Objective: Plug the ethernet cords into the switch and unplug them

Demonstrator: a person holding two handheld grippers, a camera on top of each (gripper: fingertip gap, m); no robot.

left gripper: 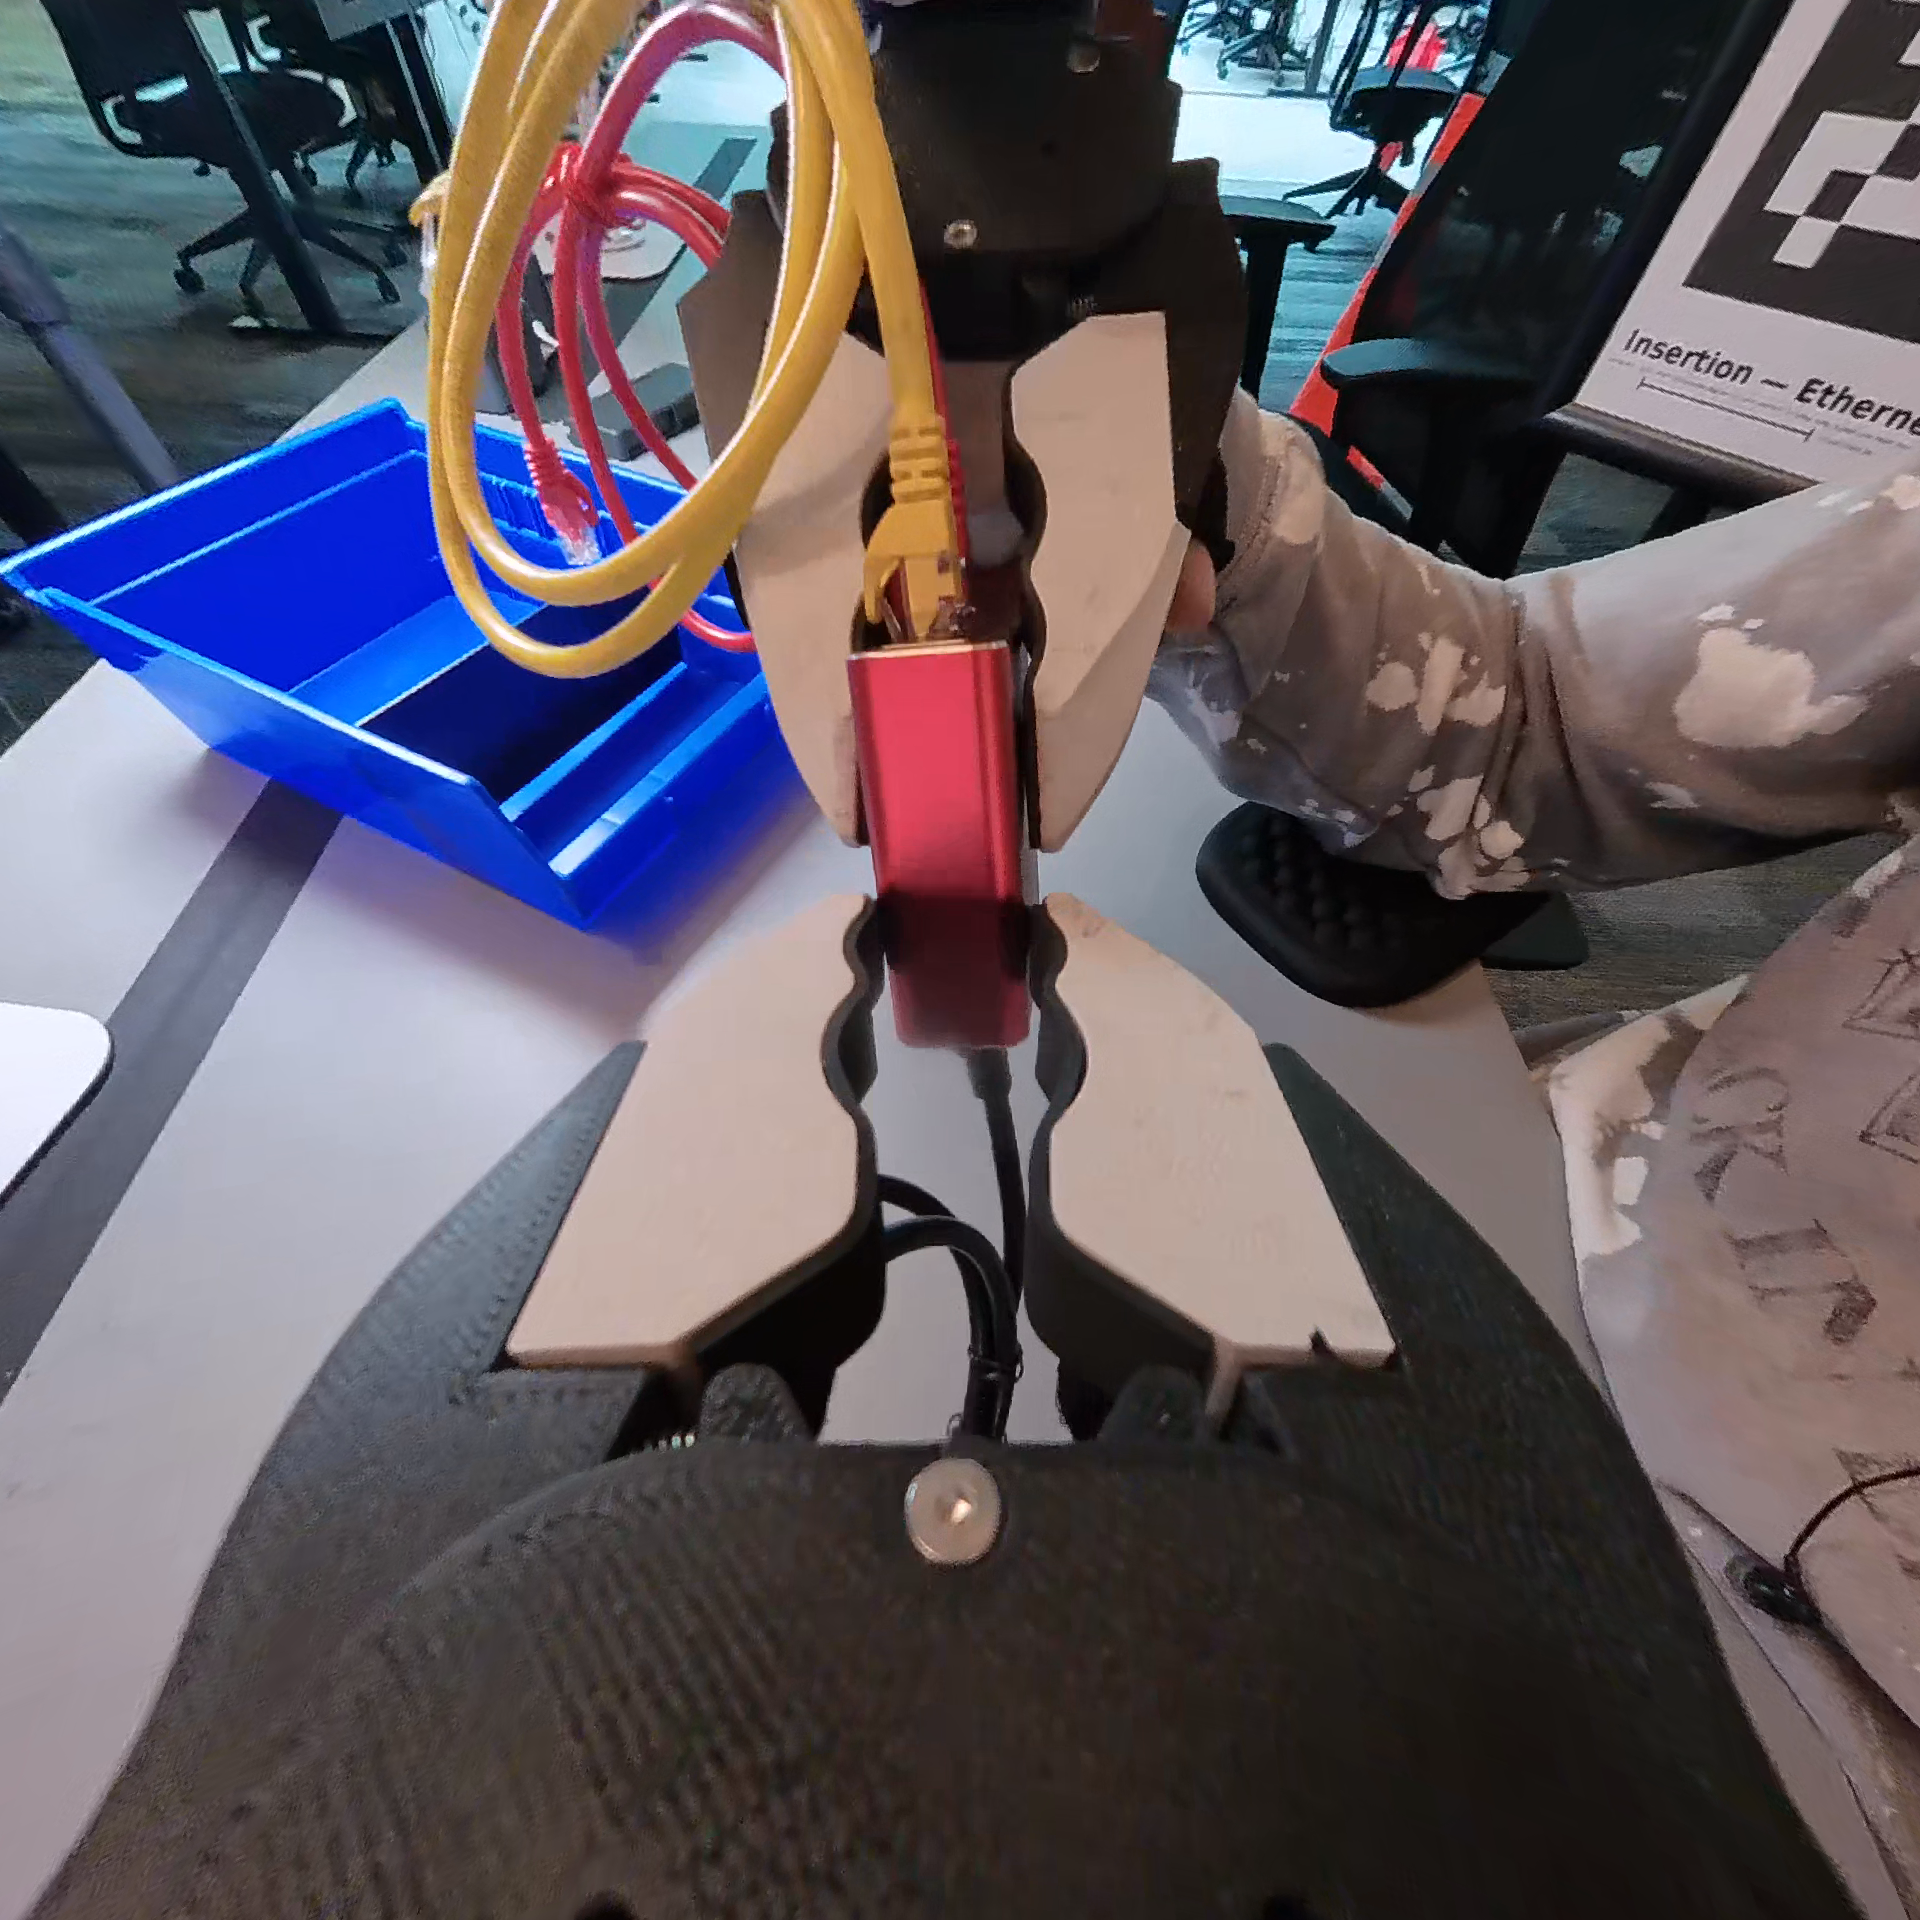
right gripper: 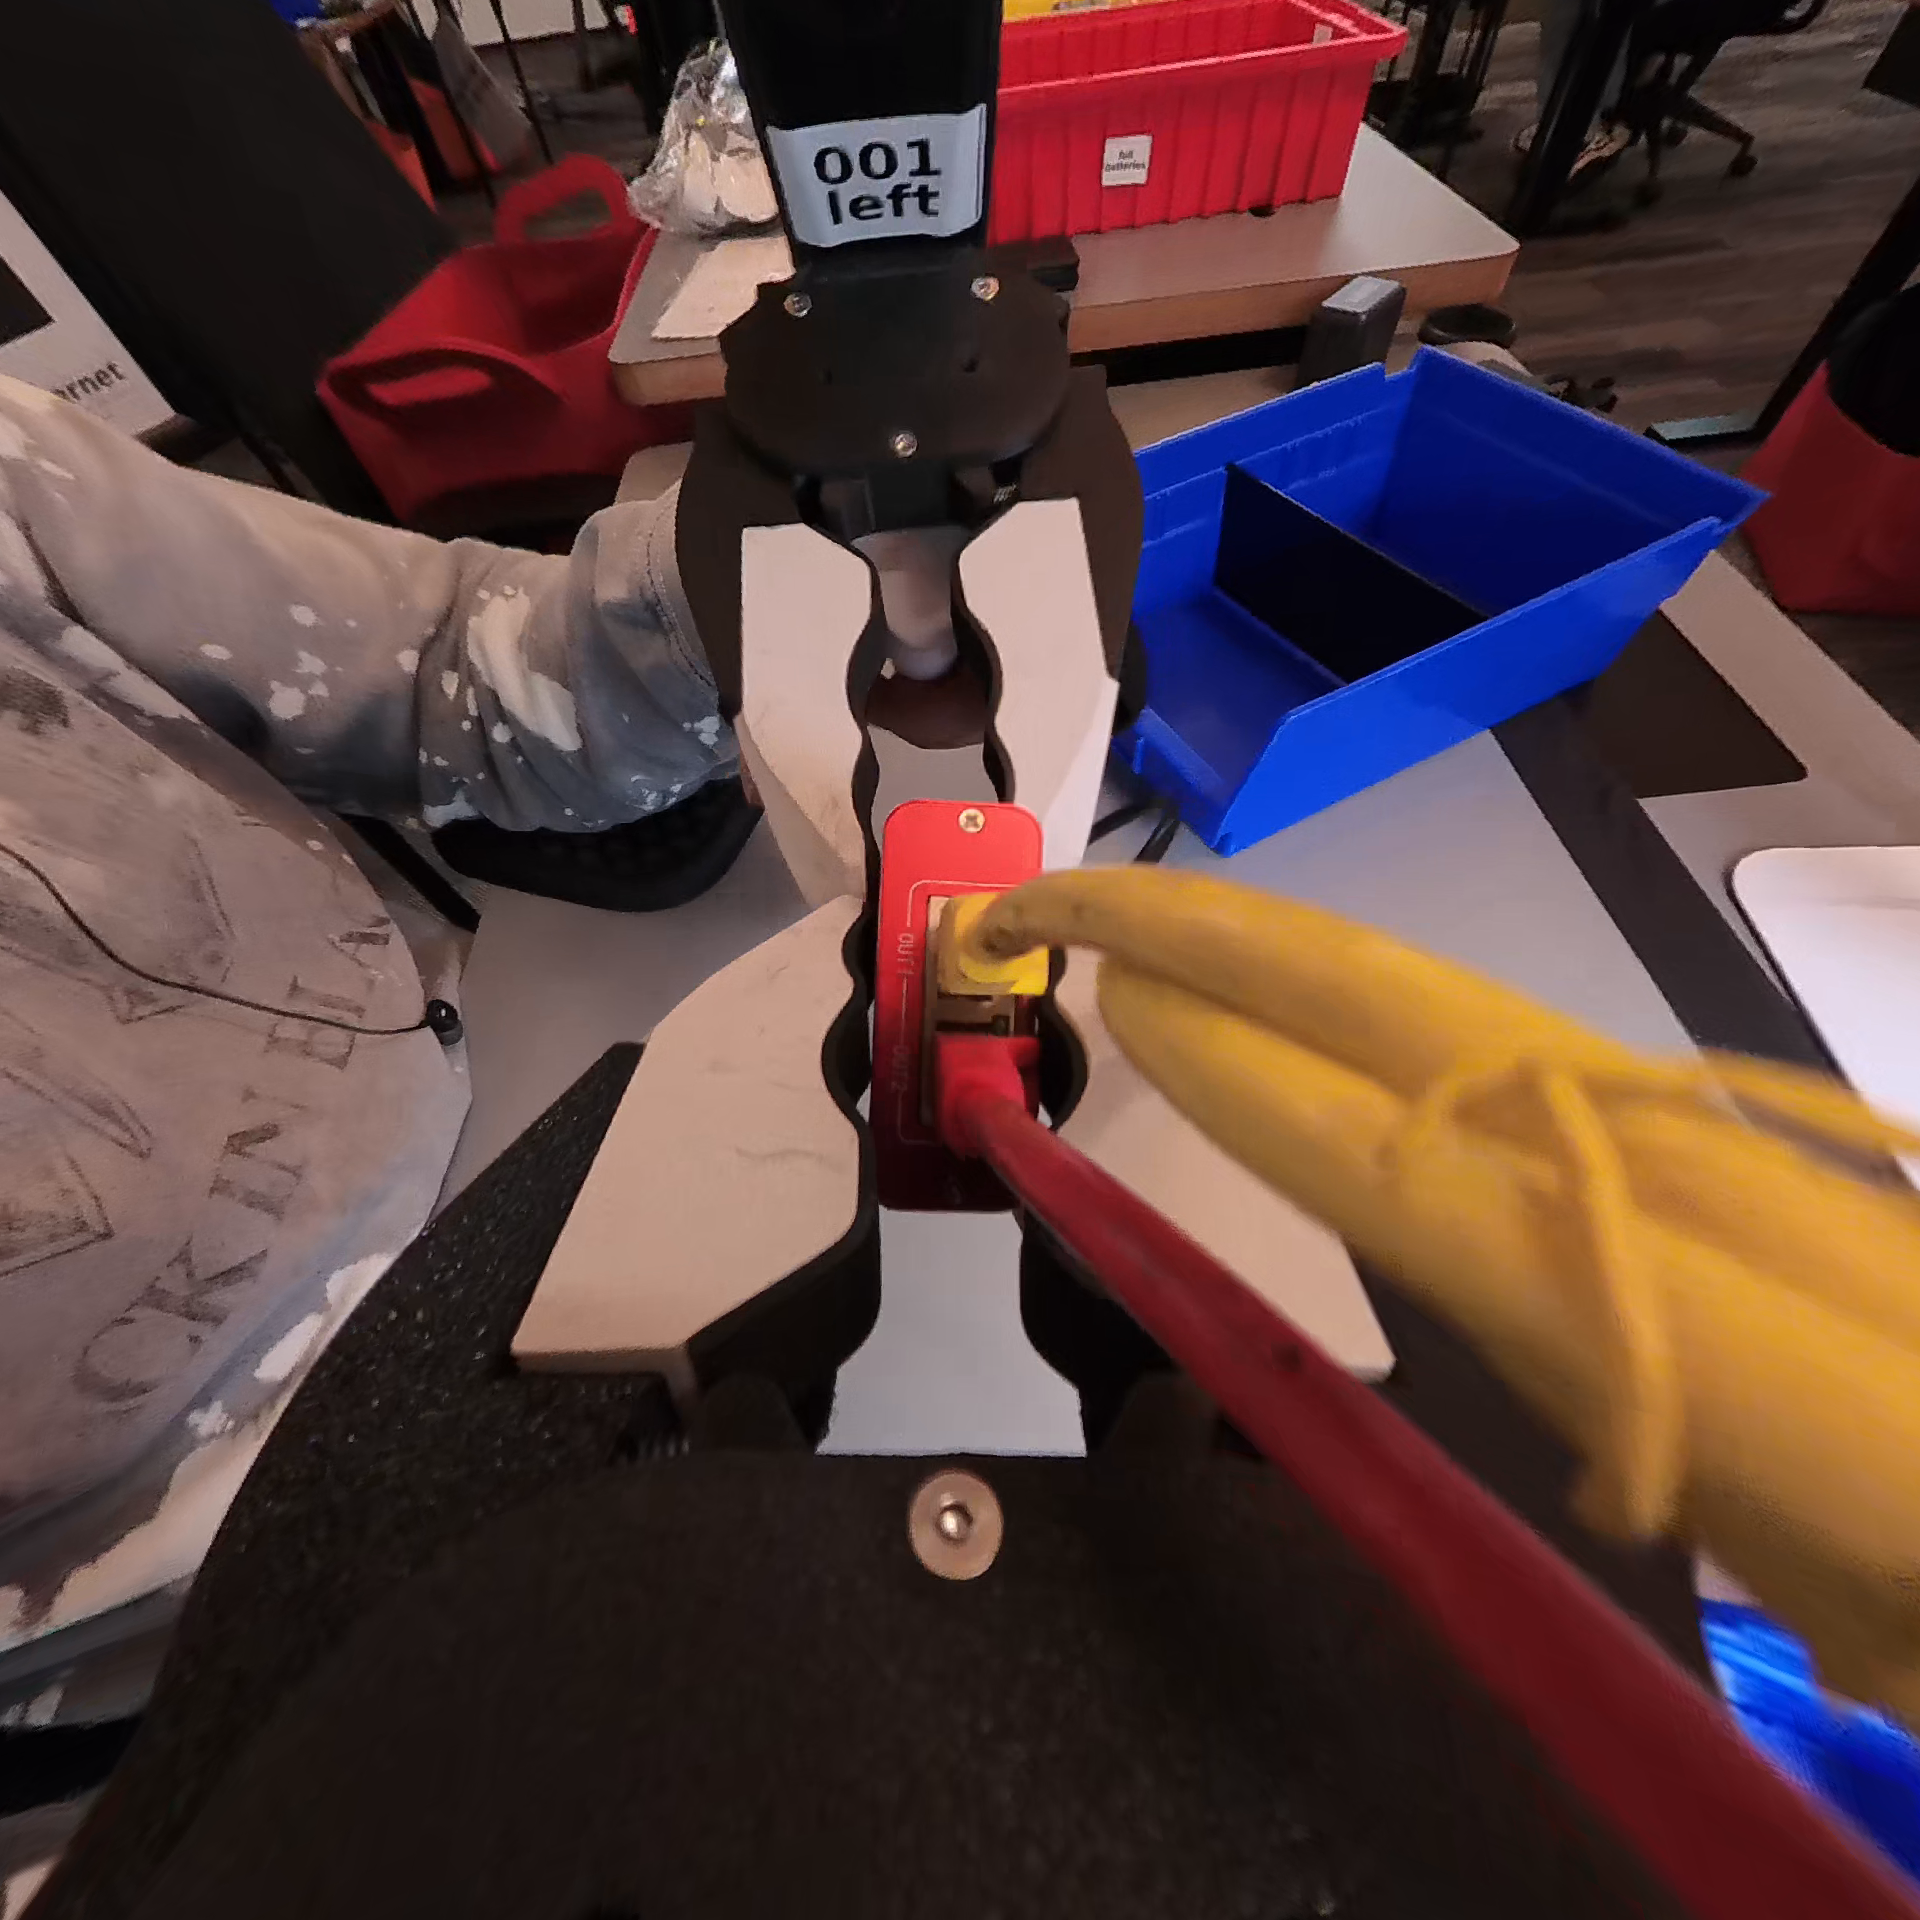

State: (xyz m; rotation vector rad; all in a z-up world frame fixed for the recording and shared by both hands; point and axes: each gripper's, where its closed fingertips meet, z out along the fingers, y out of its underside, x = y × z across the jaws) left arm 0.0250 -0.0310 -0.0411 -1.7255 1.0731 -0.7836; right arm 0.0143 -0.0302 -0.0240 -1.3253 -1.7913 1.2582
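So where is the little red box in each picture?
Left wrist view: the red box is in the middle, gripped at both ends by the two grippers.
Right wrist view: the red box is in the middle, with a yellow cord and a red cord plugged in.
Shared landmark: the blue bin.

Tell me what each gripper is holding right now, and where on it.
Both grip the red switch: the left gripper at its black-cable end, the right gripper at its port end, around the plugged yellow and red connectors.
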